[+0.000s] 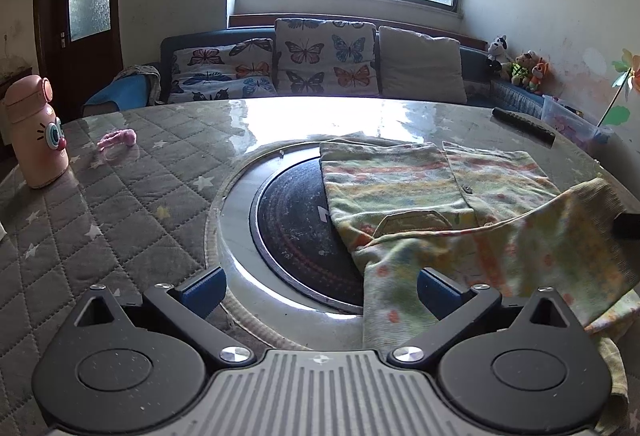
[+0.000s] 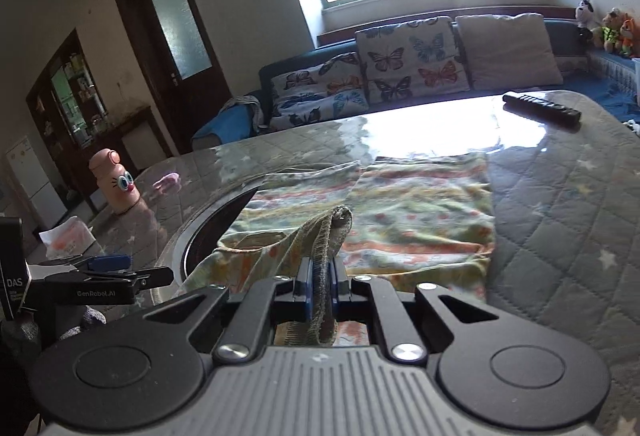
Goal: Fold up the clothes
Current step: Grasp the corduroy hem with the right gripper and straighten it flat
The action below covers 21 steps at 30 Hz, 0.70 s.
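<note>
Right wrist, pastel printed garment (image 2: 420, 220), hem lifted

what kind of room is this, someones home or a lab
Most likely a home living room. A sofa with butterfly cushions sits under the window, stuffed toys line its end, and a remote control lies on the quilted table.

We see the right gripper (image 2: 320, 286) pinched tight on a bunched, stitched edge of the patterned garment (image 2: 420, 212), lifting that fold off the quilted table (image 2: 560, 228). The rest lies flat toward twelve o'clock, partly over the dark round inset (image 2: 212, 232). At nine o'clock sits the left gripper (image 2: 120, 268); at ten the pink bottle (image 2: 116, 182); at one a black remote (image 2: 540, 108).
</note>
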### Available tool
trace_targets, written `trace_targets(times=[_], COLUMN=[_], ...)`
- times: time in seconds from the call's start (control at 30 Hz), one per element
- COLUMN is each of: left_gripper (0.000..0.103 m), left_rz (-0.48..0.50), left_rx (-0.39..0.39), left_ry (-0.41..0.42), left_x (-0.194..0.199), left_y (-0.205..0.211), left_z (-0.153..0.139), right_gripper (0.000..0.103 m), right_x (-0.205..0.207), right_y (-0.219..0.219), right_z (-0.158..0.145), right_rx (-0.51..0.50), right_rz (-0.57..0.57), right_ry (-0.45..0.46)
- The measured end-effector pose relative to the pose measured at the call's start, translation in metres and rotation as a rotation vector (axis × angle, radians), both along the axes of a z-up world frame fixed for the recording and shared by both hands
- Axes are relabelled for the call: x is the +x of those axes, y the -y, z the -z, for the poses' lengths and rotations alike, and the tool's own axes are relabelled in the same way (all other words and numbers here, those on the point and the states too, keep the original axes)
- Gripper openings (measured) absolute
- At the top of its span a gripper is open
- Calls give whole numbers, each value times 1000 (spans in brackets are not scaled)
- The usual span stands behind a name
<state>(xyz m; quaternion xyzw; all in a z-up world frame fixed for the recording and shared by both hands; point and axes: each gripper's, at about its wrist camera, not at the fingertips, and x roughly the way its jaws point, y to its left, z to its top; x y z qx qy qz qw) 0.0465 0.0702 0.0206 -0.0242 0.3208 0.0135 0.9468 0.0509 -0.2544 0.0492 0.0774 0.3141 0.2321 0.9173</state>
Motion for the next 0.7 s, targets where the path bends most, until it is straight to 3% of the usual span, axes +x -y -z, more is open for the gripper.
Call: trace_targets(times=[0.27,0.43,0.7], left_gripper=[103,103,103], left_rz=[-14,-10,42], left_rx=[76,145,249], left_ry=[-26,-32,-47], left_x=[13,26,48], left_y=[7,14,33], left_z=[8,11,25], right_gripper=[11,11,12], right_x=[7,13,33], right_y=[6,3,-12], right_z=[25,30,48], right_rx=[-38,-93,-134], right_rz=[37,52,-4], right_ry=[-51,-26,-45])
